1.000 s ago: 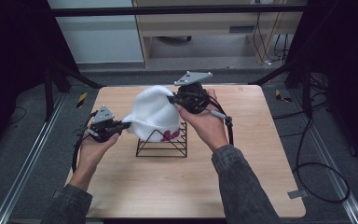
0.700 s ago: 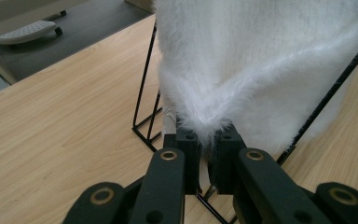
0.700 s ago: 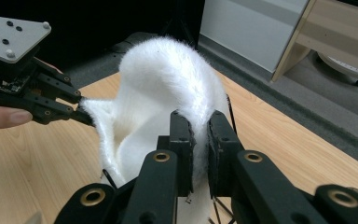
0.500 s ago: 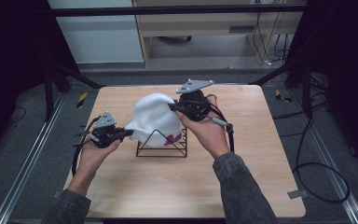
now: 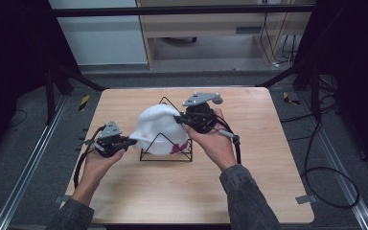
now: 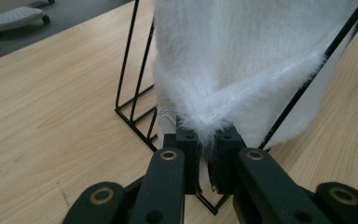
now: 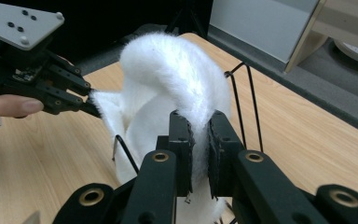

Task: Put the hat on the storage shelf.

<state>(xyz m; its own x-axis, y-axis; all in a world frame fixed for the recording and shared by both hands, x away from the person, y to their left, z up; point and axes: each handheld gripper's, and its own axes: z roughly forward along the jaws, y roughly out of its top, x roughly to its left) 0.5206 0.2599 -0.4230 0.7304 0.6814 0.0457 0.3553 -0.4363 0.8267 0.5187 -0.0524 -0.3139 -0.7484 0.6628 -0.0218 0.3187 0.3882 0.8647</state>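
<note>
1. The left gripper (image 6: 207,161) has its two black jaws pinched narrow on a fluffy edge of the white fleece cloth (image 6: 242,65); in the high view this gripper (image 5: 124,142) sits at the cloth's left edge, held in the person's left hand (image 5: 98,165).
2. The right gripper (image 7: 199,140) is likewise clamped tight on a thick, rolled edge of the same cloth (image 7: 168,70); in the high view it (image 5: 182,120) grips the cloth's right side, with the right hand (image 5: 215,143) behind it.
3. The cloth (image 5: 158,129) is white, soft and long-piled, bulging into a rounded dome between the two grippers and draped over a black wire rack (image 5: 165,155) at the middle of the table.
4. A small pink-red mark shows low on the cloth's right front; it is too small to read as writing or a picture.
5. The rack is thin black wire bent into triangular frames, standing on the table.
6. The table (image 5: 268,191) is light wood-grain, smooth and square-cornered.
7. A grey three-cornered plate (image 5: 202,98) tops the right gripper.
</note>
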